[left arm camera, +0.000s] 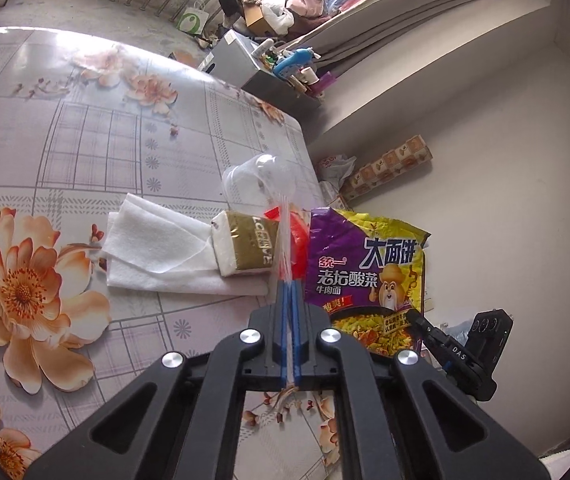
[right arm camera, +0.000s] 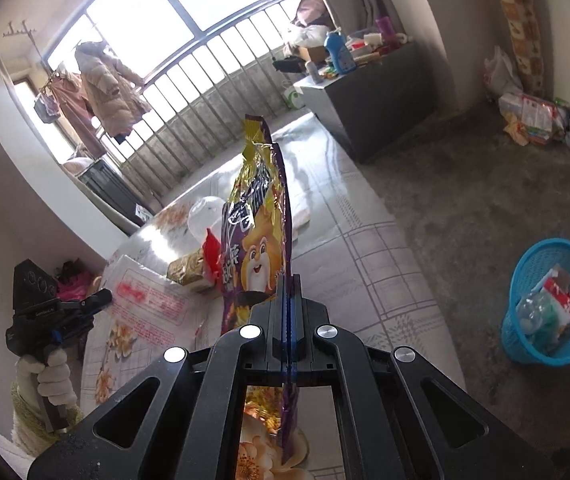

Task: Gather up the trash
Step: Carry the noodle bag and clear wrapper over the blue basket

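Left claw (left arm camera: 288,280): clamped on a clear plastic wrapper (left arm camera: 259,178) that trails up over the floral worktop (left arm camera: 85,140). Right claw (right arm camera: 289,280): pinching the purple instant-noodle packet (right arm camera: 259,216), held upright above the worktop. Tissue pack (left arm camera: 245,242) and white napkins (left arm camera: 153,248): lying on the worktop. Blue wastebasket (right arm camera: 551,308): on the floor, holding trash.

The left black two-finger gripper with blue pads (left arm camera: 288,280) fills the bottom centre of its own view, jaws pressed together on a thin clear film. The right black gripper with blue pads (right arm camera: 289,280) is likewise clamped, pinching a purple foil wrapper. At lower left, a white-gloved hand (right arm camera: 51,380) grips a handle, probably the left gripper's.
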Demonstrator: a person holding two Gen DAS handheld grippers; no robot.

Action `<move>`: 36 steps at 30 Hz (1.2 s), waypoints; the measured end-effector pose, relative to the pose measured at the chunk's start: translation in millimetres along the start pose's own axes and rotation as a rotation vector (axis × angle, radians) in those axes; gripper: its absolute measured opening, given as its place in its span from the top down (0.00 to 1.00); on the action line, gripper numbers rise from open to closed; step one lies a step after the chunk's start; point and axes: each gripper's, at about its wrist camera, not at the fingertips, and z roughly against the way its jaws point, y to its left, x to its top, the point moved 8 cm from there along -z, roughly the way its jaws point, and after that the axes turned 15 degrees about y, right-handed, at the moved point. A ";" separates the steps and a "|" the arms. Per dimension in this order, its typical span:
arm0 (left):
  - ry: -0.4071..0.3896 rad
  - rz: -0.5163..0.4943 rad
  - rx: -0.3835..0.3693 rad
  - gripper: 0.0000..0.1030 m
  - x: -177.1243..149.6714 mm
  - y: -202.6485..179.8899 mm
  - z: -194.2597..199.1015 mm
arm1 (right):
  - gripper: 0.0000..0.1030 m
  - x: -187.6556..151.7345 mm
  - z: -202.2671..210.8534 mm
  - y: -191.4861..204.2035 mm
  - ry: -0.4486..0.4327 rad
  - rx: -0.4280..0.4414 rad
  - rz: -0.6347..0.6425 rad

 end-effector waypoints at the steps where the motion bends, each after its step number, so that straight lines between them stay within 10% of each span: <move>1: -0.009 -0.021 -0.003 0.99 1.8 -9.2 3.2 | 1.00 1.3 10.9 -8.1 -0.026 -0.007 -0.014; 18: 0.160 -0.485 -0.077 0.99 31.6 -215.9 -102.0 | 1.00 -49.9 166.9 -174.4 -0.379 -0.365 -0.394; 25: 0.277 -0.584 -0.044 0.99 12.2 -259.4 -192.3 | 1.00 -75.6 161.0 -229.1 -0.315 -0.617 -0.475; 36: 0.421 -0.593 0.031 0.99 -8.7 -265.2 -286.9 | 1.00 -60.1 86.4 -295.6 -0.151 -0.718 -0.435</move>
